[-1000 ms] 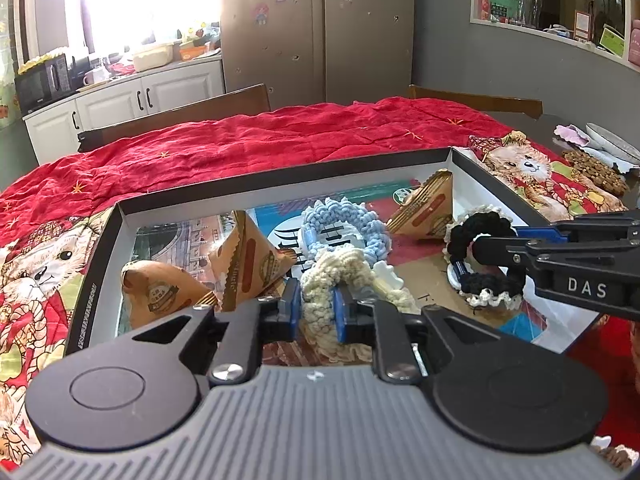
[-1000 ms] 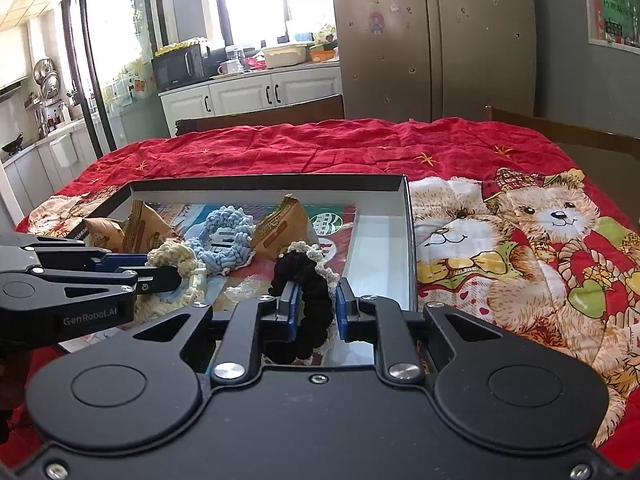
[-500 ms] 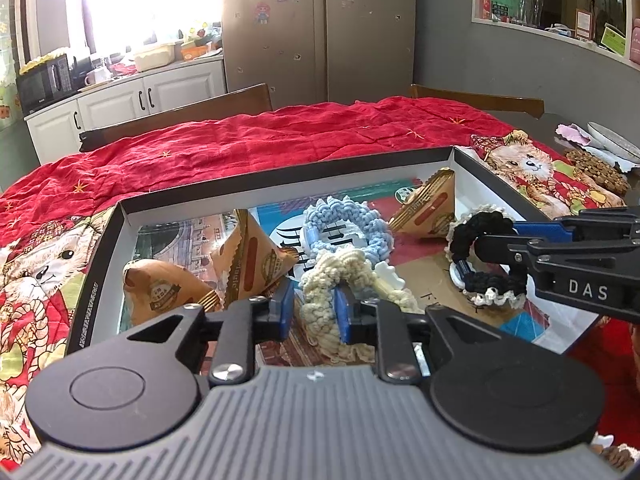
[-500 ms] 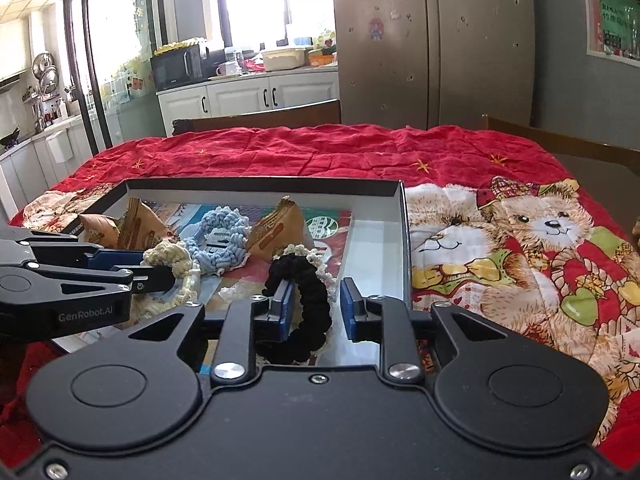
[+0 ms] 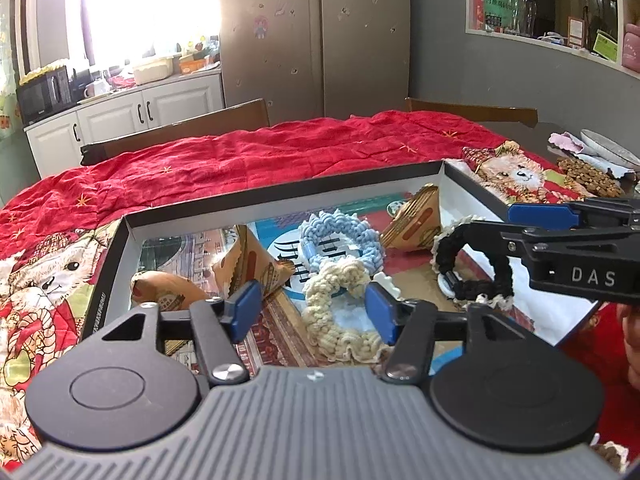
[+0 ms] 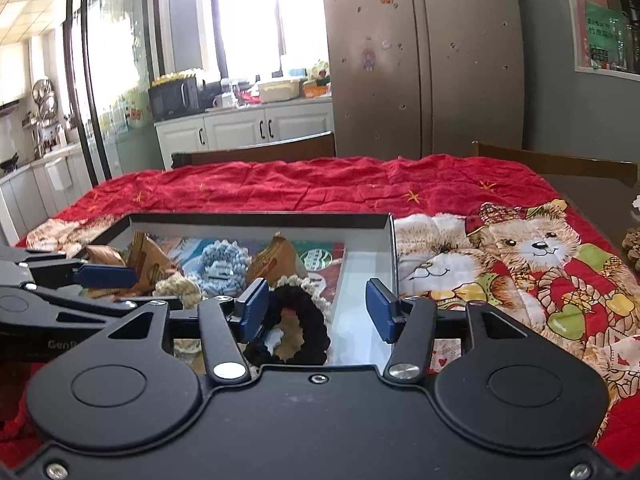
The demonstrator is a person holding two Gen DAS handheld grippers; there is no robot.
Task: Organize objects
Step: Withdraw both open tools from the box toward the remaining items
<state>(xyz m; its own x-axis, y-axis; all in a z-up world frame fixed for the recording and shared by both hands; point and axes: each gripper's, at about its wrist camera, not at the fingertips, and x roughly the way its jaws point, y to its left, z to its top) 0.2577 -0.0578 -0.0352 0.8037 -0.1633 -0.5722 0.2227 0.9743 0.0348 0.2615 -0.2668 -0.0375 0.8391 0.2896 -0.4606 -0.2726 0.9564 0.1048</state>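
A shallow box [image 5: 280,196] with a black rim lies on the red blanket. In it lie a cream crocheted ring [image 5: 340,320], a light blue crocheted ring [image 5: 340,236], a black ring with a cream edge [image 5: 472,268] and several brown paper packets [image 5: 256,264]. My left gripper [image 5: 314,312] is open, its pads either side of the cream ring without gripping it. My right gripper [image 6: 320,310] is open over the black ring [image 6: 304,324], which rests in the box [image 6: 260,218]. The right gripper also shows in the left wrist view [image 5: 560,236].
The red blanket with bear prints [image 6: 520,248] covers the table. Wooden chair backs [image 5: 180,132] stand behind it. Brown cookies and a plate [image 5: 588,172] lie at the far right. Kitchen cabinets and a fridge are in the background.
Both grippers have opened. The left let go of the cream ring and the right let go of the black ring; both rings now rest in the box.
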